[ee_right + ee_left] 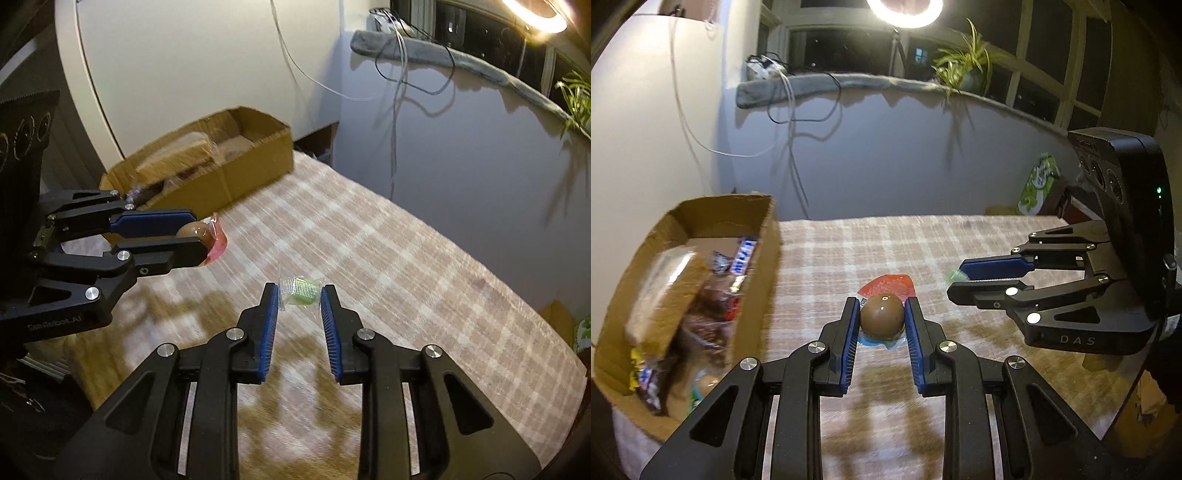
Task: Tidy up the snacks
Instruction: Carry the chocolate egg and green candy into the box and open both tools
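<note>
Cardboard box [768,236] already holds several snacks. My left gripper [882,317] clamps packaged brown egg [882,316] right of box; right gripper [300,295] pinches green wrapped candy [301,291], farther right. Both left to drop in, I judge.

You see a table with a checked cloth [960,236] by a pale wall [886,155]. A ring light [905,14] glows above dark windows [1041,92] and a plant [967,62].

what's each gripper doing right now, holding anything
Left gripper: closed on the brown egg-shaped snack in its red pack.
Right gripper: closed on the small green candy in a clear wrapper.
</note>
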